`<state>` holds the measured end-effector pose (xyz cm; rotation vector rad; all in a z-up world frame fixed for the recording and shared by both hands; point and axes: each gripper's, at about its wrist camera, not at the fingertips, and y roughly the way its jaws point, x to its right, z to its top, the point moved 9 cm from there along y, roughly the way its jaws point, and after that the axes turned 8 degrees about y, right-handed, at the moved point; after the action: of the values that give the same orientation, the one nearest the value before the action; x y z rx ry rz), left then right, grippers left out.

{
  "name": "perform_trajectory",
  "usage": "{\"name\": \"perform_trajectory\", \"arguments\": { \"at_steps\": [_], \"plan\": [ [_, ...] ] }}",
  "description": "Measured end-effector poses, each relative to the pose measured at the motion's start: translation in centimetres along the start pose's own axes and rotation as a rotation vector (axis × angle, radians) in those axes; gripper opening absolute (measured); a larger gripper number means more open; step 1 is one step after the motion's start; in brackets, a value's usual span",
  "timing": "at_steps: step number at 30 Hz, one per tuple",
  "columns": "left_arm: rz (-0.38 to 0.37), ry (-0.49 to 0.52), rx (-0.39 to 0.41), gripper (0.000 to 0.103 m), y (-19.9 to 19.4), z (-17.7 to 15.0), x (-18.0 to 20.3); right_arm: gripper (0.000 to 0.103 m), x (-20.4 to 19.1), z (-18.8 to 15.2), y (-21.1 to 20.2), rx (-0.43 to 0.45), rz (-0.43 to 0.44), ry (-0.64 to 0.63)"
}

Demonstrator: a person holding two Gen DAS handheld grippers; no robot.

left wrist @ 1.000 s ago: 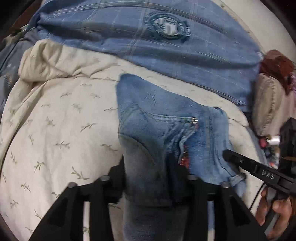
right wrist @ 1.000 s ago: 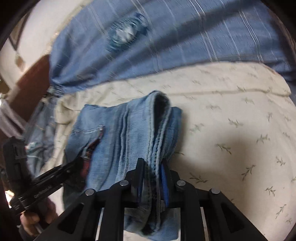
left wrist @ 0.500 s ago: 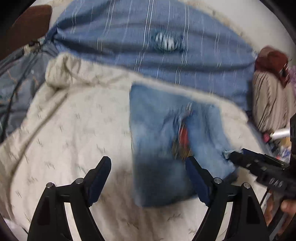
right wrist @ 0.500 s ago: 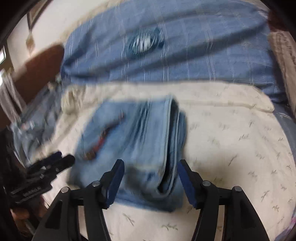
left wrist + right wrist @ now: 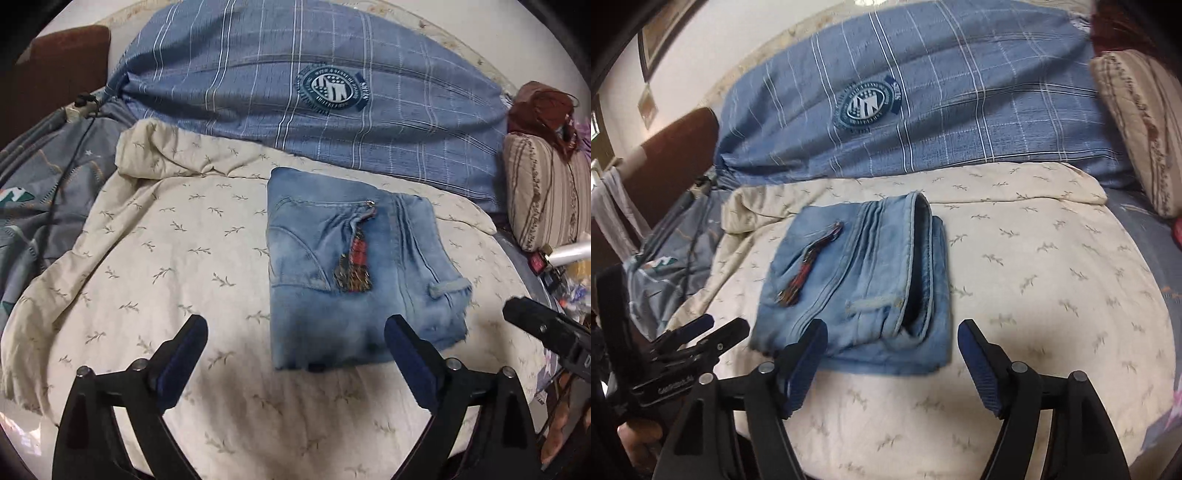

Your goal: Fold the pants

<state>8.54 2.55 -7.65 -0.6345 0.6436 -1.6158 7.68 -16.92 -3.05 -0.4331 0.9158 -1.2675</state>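
— While both tools hang over the bed, where do the pants (image 5: 354, 266) lie?

— Folded into a thick, roughly square denim packet on the cream leaf-print sheet (image 5: 177, 251); a back pocket faces up, with a red and dark patch (image 5: 354, 266) beside its zip; from the right wrist view the stacked edges of the fold show along the packet's right side, with a belt loop (image 5: 873, 304) near the front.

— And the left gripper (image 5: 295, 343)?

— Its jaws stand wide apart and have just been opening; nothing is pressed between the blue pads (image 5: 181, 354); the near edge of the packet lies on the sheet between and beyond the fingertips, apart from them.

— The right gripper (image 5: 892, 350)?

— Apart as well, and also just been opening; its left pad (image 5: 805, 362) sits in front of the packet's near left corner; I cannot tell whether it brushes the denim; the right pad is clear of the cloth, over bare sheet.

— Can each tool see the other?

— Yes; the left gripper's closer fingers show at the left edge of the right wrist view, with part of a hand (image 5: 641, 432) under them; the right gripper's black tip enters the left wrist view at the right edge.

— What lies around?

— A blue checked pillow (image 5: 332, 110) with a round badge (image 5: 332, 90) behind the pants; a grey patterned cover (image 5: 40, 192) with a dark cord across it to the left; a beige striped cushion (image 5: 546, 192) to the right.
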Motion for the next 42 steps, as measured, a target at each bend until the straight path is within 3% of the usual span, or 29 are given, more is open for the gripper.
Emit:
{"name": "perform_trajectory", "arguments": {
  "at_steps": [4, 11, 16, 20, 26, 32, 37, 42],
  "plan": [
    [0.030, 0.030, 0.001, 0.100, -0.6, -1.5, 0.5, 0.083, 0.3, -3.0, -0.6, -0.011, 0.009, -0.002],
    [0.119, 0.093, -0.058, 0.100, -0.5, -5.3, 0.5, 0.084, 1.8, -8.8, 2.0, -0.115, -0.074, -0.049],
    [0.199, 0.127, -0.071, 0.100, -0.7, -6.0, 0.1, 0.091, 1.3, -7.8, 1.1, 0.015, -0.105, -0.098],
    [0.210, 0.127, -0.048, 0.100, -1.4, -5.4, 0.2, 0.092, 0.5, -6.8, 0.4, 0.099, -0.127, -0.133],
    [0.199, 0.135, -0.026, 0.100, -2.4, -4.2, 1.1, 0.092, 1.1, -6.0, -0.7, 0.140, -0.124, -0.100],
    [0.258, 0.177, -0.135, 0.100, -2.0, -4.0, 1.8, 0.092, 1.2, -5.7, -1.4, 0.157, -0.104, -0.073],
    [0.128, 0.138, -0.049, 0.100, -3.8, -3.2, 2.9, 0.092, 0.6, -5.8, -1.3, 0.160, -0.105, -0.096],
    [0.050, 0.118, 0.042, 0.100, -5.9, -1.8, 3.4, 0.092, 0.4, -5.8, -1.3, 0.163, -0.107, -0.099]
  ]
}}
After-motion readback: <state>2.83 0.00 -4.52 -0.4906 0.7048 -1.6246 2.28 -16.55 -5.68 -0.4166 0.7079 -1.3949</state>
